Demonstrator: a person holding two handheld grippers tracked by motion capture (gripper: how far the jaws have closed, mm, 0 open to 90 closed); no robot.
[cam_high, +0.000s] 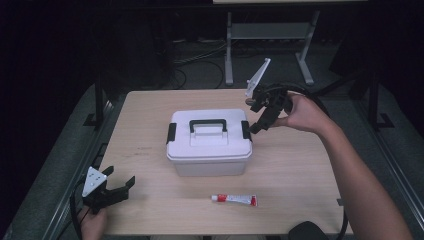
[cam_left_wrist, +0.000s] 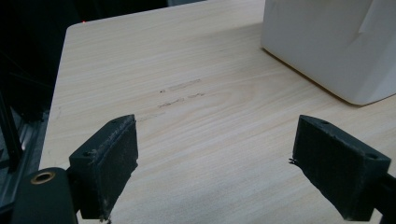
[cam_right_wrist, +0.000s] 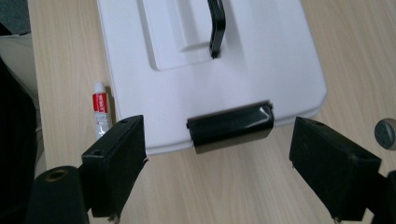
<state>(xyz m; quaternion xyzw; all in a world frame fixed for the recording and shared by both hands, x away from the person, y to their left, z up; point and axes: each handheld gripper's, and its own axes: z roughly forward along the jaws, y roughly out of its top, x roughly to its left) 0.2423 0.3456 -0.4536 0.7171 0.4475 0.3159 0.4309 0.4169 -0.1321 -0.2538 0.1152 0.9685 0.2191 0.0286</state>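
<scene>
I am lining up my right tongs (cam_right_wrist: 217, 175), spread wide and gripping nothing, on the black latch (cam_right_wrist: 230, 126) at the right end of the white storage box (cam_high: 210, 142), which is sitting shut mid-bench with its black handle (cam_high: 208, 124) folded flat. Next, I judge, the latch needs catching and flipping outward. My left tongs (cam_high: 120, 187) are waiting released, well left of the box and nearer me, with a red-and-white tube (cam_high: 234, 199) lying just in front of the box.
</scene>
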